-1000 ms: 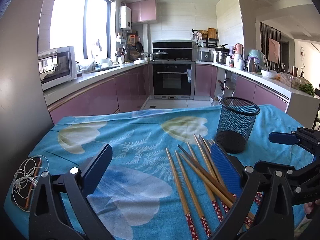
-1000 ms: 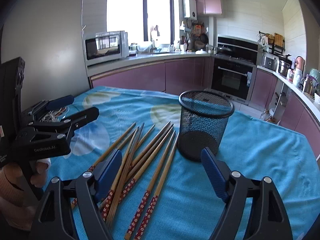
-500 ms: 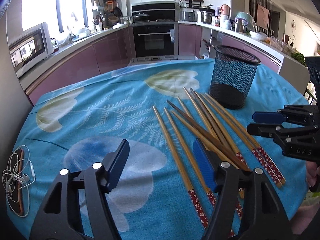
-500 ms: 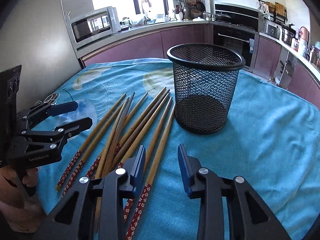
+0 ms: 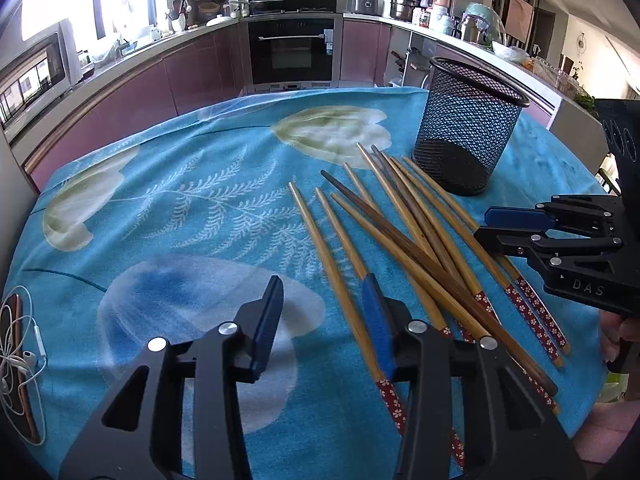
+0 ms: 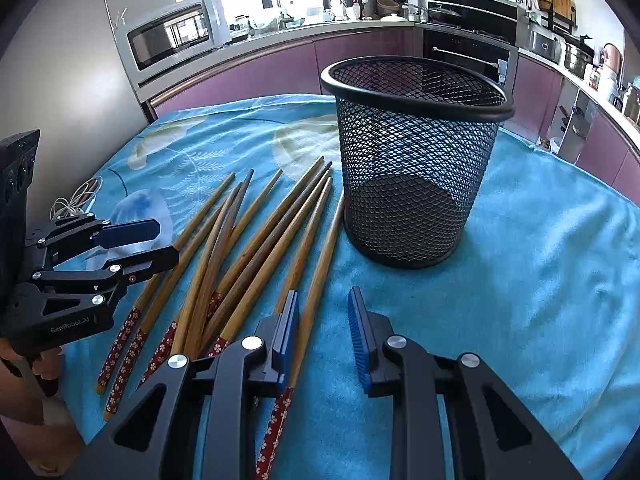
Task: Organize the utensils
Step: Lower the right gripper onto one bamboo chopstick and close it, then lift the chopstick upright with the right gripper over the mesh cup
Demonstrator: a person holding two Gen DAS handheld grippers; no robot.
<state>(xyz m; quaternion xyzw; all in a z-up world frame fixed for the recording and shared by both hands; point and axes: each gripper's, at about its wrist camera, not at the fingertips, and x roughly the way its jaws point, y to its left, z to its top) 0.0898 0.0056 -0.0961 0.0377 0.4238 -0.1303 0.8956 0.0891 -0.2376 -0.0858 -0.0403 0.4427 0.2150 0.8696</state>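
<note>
Several wooden chopsticks (image 5: 404, 236) with red flowered ends lie fanned on the blue tablecloth, also in the right wrist view (image 6: 256, 248). An empty black mesh cup (image 5: 466, 128) stands upright just beyond their tips, also in the right wrist view (image 6: 412, 160). My left gripper (image 5: 322, 320) is open, low over the leftmost chopsticks. My right gripper (image 6: 324, 332) is open, narrower, straddling the rightmost chopstick (image 6: 316, 292). The right gripper also shows in the left wrist view (image 5: 520, 228), and the left gripper in the right wrist view (image 6: 136, 240).
The round table carries a blue flowered cloth (image 5: 180, 208). White earphones on a phone (image 5: 20, 356) lie at its left edge. Kitchen counters, an oven (image 5: 294, 50) and a microwave (image 6: 176, 36) stand behind.
Both grippers have dropped closer to the chopsticks and tilted down. Both sets of jaws have narrowed, the right gripper's more. The chopsticks and cup have not moved.
</note>
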